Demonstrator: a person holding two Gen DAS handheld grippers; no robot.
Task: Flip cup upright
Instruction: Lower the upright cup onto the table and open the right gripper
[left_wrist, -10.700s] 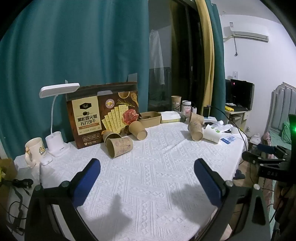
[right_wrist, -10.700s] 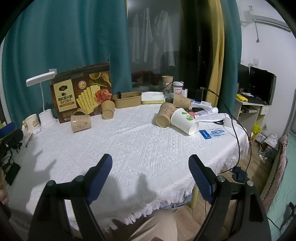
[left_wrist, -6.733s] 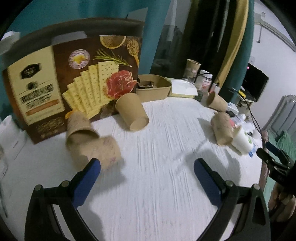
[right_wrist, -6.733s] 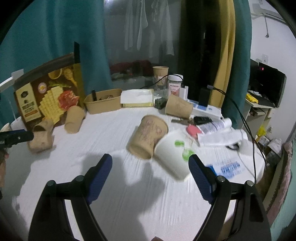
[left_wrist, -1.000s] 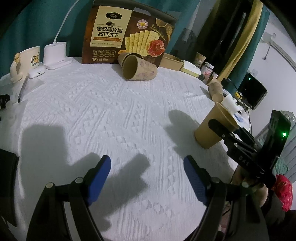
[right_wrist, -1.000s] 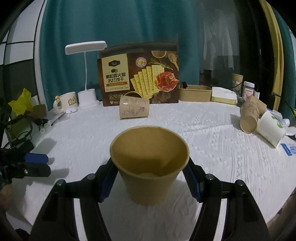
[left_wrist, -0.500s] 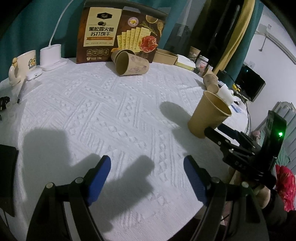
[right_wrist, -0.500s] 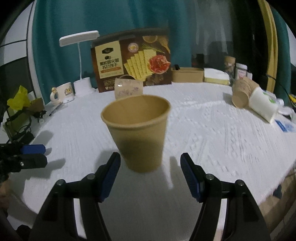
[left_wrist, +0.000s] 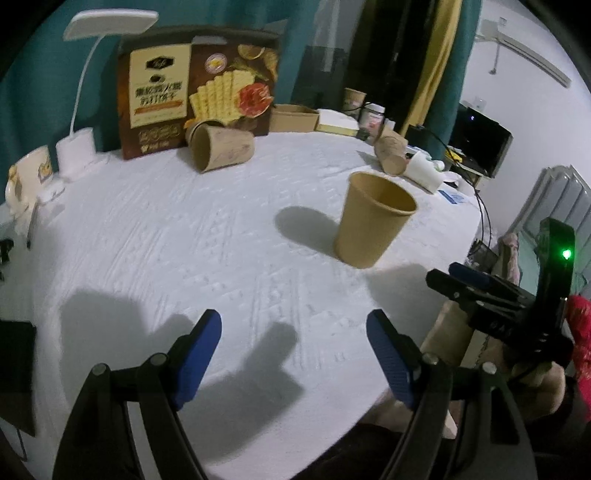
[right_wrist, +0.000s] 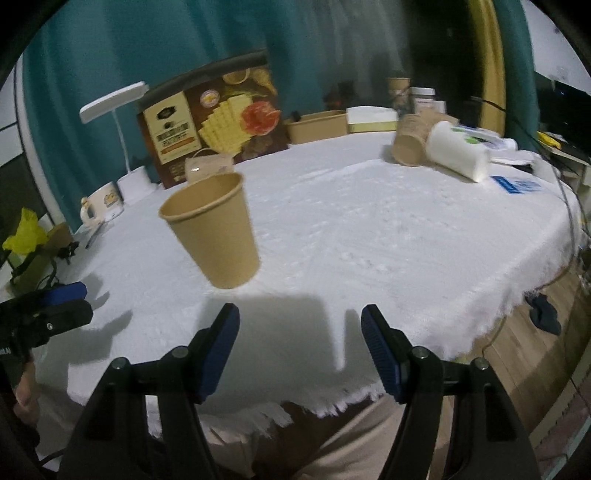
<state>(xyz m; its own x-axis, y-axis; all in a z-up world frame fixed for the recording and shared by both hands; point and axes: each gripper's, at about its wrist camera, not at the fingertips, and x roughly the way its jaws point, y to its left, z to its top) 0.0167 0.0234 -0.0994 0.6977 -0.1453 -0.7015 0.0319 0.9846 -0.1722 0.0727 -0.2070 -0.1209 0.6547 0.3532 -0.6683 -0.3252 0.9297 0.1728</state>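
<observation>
From my seat, the cup (left_wrist: 373, 219) at centre right of the left wrist view reads as plain kraft paper, matt, with a rolled rim. The tablecloth (left_wrist: 184, 236) under it is white woven cloth with a raised geometric pattern, rough-looking, and its fringed edge shows at the bottom of the right wrist view. My left gripper (left_wrist: 293, 354) and right gripper (right_wrist: 299, 349) both have matt black plastic arms and blue ribbed pads (right_wrist: 376, 347) (rubbery, as far as I can tell). The cracker box (left_wrist: 195, 88) at upper left is printed cardboard with a slight sheen. The lamp (left_wrist: 79, 144) beside it looks like smooth white plastic.
</observation>
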